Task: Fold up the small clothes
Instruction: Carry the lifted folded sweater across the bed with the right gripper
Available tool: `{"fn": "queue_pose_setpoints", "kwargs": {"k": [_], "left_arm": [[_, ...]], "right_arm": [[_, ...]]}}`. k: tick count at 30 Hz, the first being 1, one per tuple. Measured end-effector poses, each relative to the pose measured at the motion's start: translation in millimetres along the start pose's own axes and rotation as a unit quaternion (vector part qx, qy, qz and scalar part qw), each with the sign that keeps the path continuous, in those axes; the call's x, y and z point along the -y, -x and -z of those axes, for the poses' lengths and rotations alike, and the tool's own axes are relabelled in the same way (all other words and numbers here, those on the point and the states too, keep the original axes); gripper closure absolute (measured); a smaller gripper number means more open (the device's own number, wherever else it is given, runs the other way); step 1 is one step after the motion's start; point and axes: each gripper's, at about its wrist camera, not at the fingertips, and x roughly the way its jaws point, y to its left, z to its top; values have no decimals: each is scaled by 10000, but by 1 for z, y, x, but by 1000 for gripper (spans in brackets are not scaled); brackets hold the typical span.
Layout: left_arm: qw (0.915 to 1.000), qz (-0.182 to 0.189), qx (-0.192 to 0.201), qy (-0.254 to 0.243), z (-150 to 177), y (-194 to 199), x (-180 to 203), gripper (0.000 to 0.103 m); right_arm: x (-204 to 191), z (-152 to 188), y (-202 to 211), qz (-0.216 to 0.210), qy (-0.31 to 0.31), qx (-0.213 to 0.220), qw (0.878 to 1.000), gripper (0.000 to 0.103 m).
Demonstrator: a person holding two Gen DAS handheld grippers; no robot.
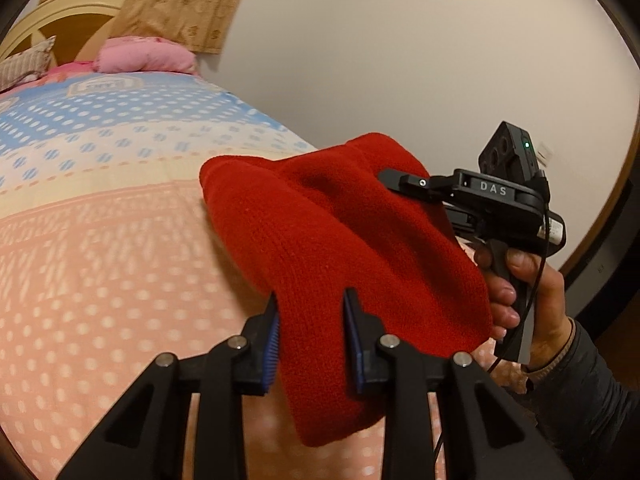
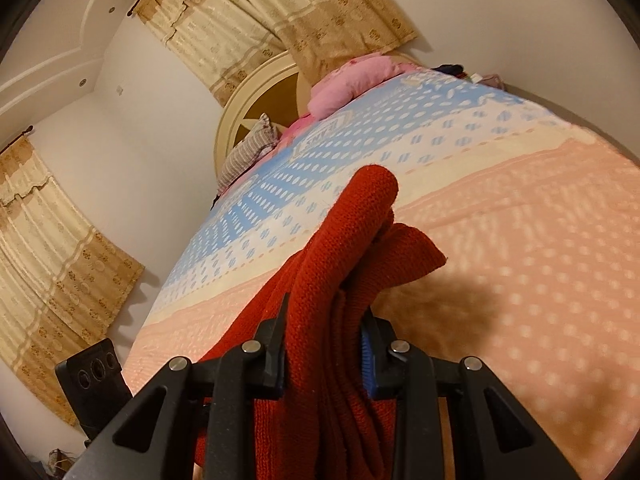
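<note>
Above the bedspread (image 1: 100, 260), red knit garment (image 1: 340, 240) between both grippers' fingers (image 1: 272, 340).

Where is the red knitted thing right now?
The red knitted garment is held up above the pink dotted bedspread, pinched between the left gripper at its near edge and the right gripper, far from the pink pillow.

The left gripper (image 1: 310, 322) reaches forward from the near edge, its two blue-padded fingers (image 1: 273, 344) closed on the red knit garment (image 1: 332, 248). The right gripper (image 2: 326, 344) is likewise clamped on that cloth. In the left wrist view it stands at the far right, its handle gripped by the person's right hand (image 1: 520, 292), dark sleeve at the wrist.
</note>
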Motion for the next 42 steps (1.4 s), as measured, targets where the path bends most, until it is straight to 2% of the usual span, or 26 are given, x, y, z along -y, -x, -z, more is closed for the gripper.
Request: {"fn": "queue_pose_setpoints", "kwargs": {"k": [12,21,29,42], "left_arm": [[9982,316,-98,-509,-2,-21,55,74],[9952,405,-252,-853,-5,-47,83,74],[9922,317,-457,-1112,7,-67,108,74],[9893,195,-743,-1241,26,-77,126,74]], "right_arm": [[23,3,85,348,23,362,9987,75],[54,11,130,497,-169,640,9966,75],[91,25,151,548,-488,748,9945,75],[128,40,153,541,-860,753,9920,75]]}}
